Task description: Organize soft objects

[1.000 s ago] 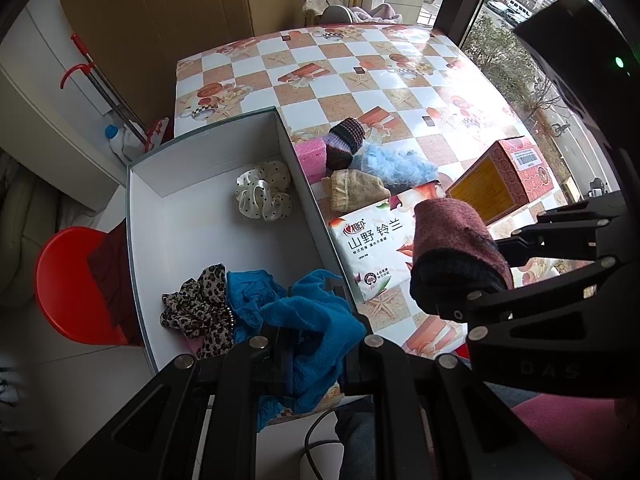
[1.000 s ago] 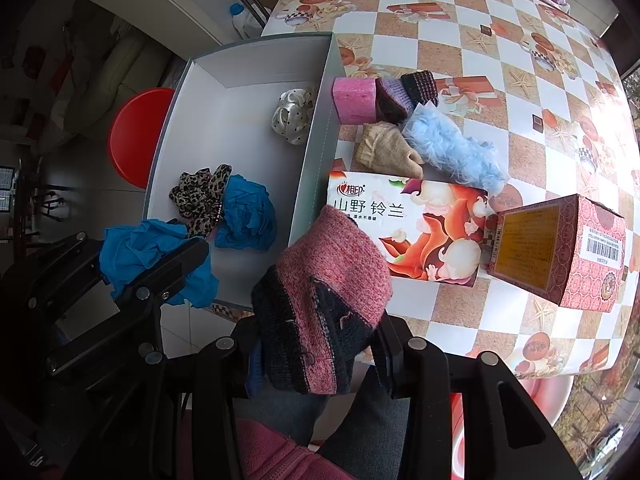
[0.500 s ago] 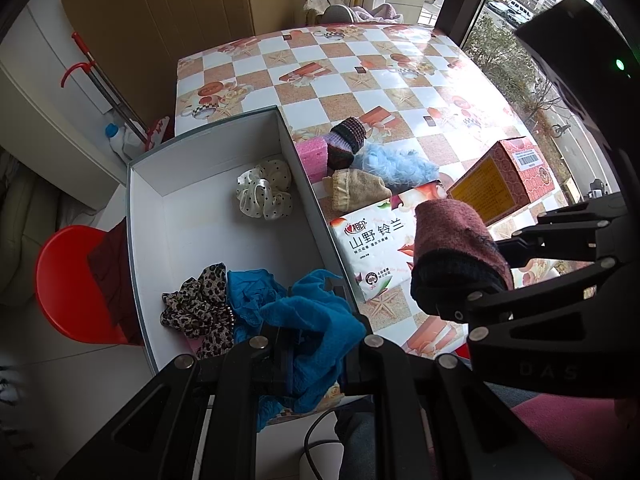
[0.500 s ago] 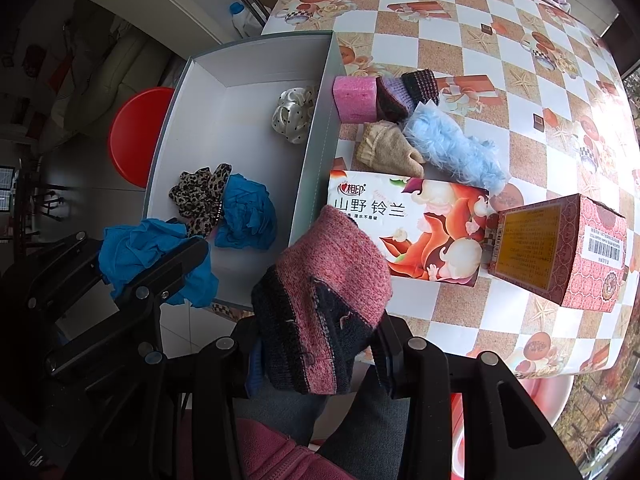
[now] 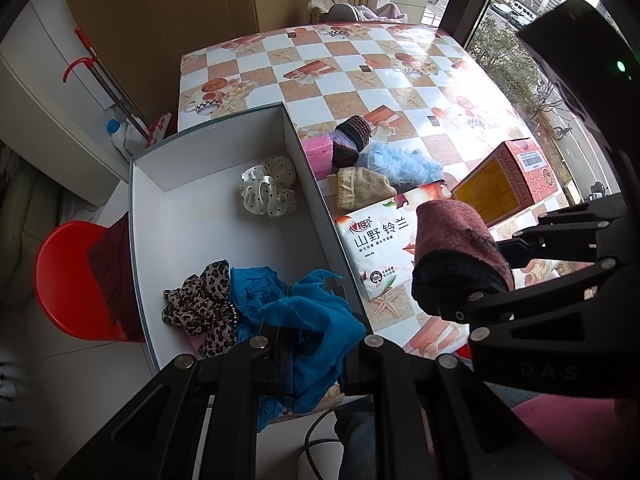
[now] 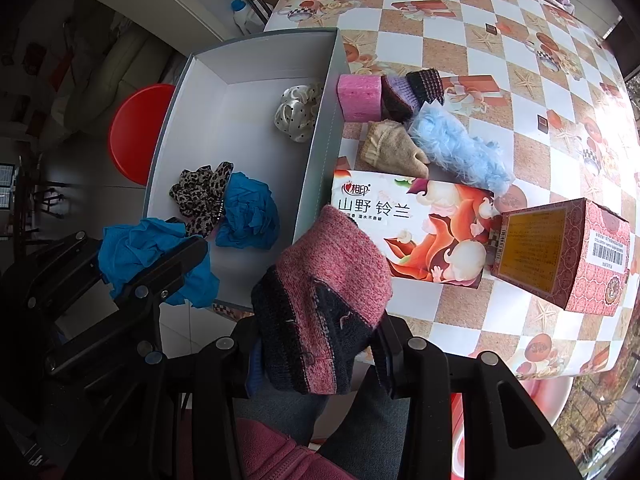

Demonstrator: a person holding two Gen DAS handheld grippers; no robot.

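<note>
We are clamping a blue cloth (image 5: 320, 320) in the left gripper (image 5: 312, 344) and a pink sock (image 6: 328, 300) in the right gripper (image 6: 316, 344), risking drops outside the white box (image 5: 192, 216) if released early.

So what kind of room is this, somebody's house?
Probably a home, maybe a dining corner: a table with a checkered picture tablecloth, a red plastic stool beside it, and a red-handled mop leaning on the white cupboards.

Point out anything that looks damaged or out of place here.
The pink-and-black knit sock clamped in the right gripper shows loose threads and rough stitching along its dark patch. Four soft items still lie on the table beside the white box.
</note>
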